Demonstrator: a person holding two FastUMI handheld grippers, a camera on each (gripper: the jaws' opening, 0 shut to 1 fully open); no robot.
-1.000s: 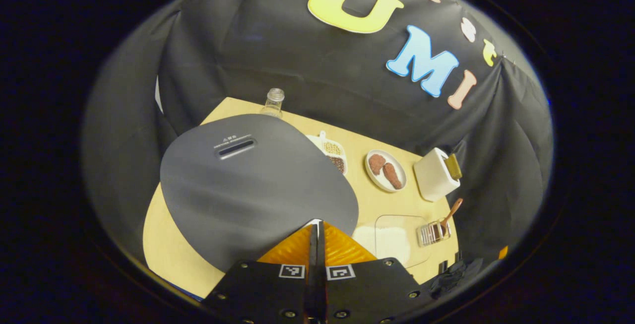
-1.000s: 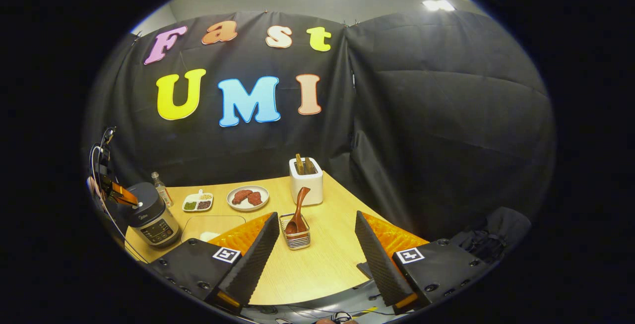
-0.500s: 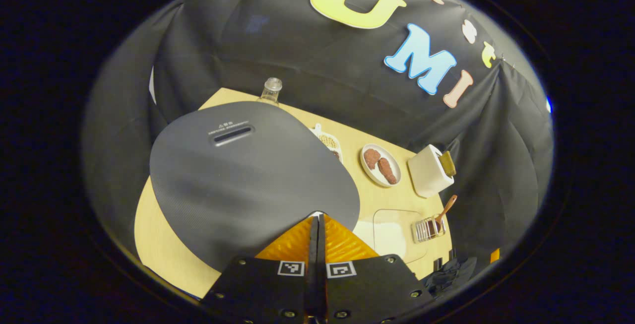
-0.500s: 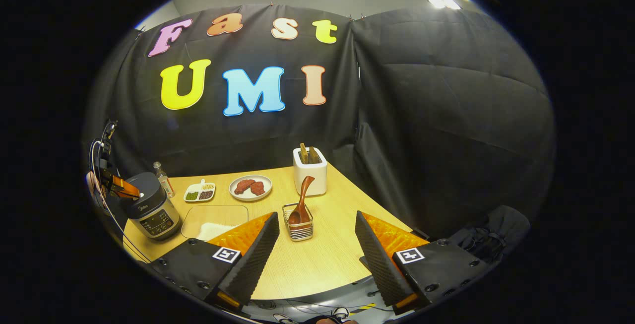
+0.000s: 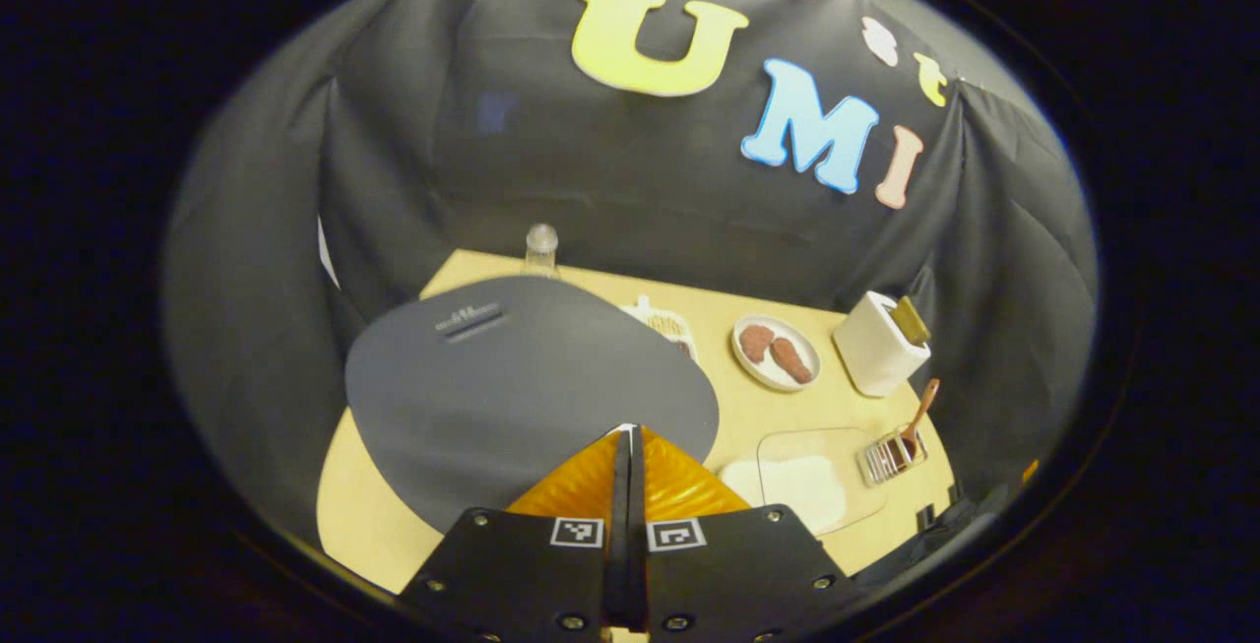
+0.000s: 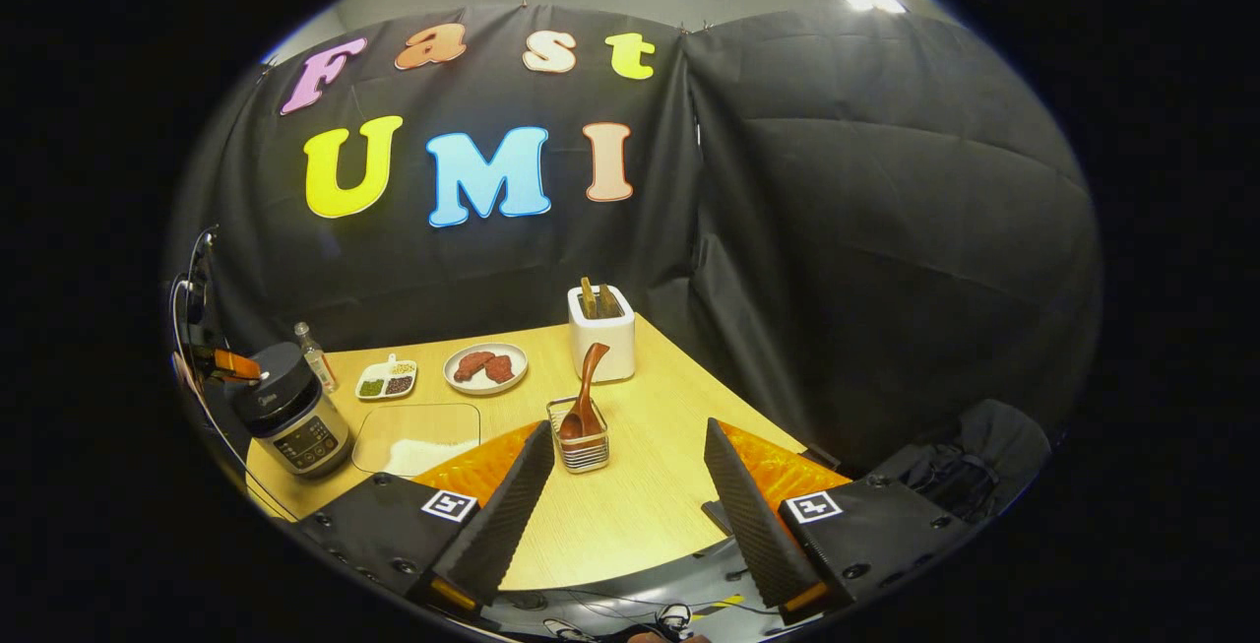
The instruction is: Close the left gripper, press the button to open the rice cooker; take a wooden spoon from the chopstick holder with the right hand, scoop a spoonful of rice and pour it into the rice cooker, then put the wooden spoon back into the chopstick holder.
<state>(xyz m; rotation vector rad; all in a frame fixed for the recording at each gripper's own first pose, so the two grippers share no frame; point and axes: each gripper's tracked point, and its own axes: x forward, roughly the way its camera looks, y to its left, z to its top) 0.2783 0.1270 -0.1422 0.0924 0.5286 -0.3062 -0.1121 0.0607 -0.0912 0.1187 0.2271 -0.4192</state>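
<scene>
The rice cooker point(image 6: 285, 414) stands at the table's left end with its dark grey lid point(image 5: 512, 387) down. In the left gripper view my left gripper point(image 5: 627, 431) is shut, its tips over the lid's near edge. In the right gripper view the left gripper point(image 6: 228, 363) hangs just above the cooker's top left. The wooden spoon point(image 6: 583, 395) stands bowl down in the wire chopstick holder point(image 6: 581, 448). A clear tray of white rice point(image 6: 418, 438) lies between cooker and holder. My right gripper point(image 6: 628, 426) is open and holds nothing, short of the holder.
Along the back of the table stand a small glass bottle point(image 6: 313, 355), a divided dish of beans point(image 6: 387, 383), a plate of brown meat pieces point(image 6: 485, 367) and a white toaster point(image 6: 601, 333). Black cloth walls close the table's back and right.
The left gripper has pulled back a little from the lid, which now looks smaller and lower. The right gripper view has shifted slightly. Both grippers keep their states.
</scene>
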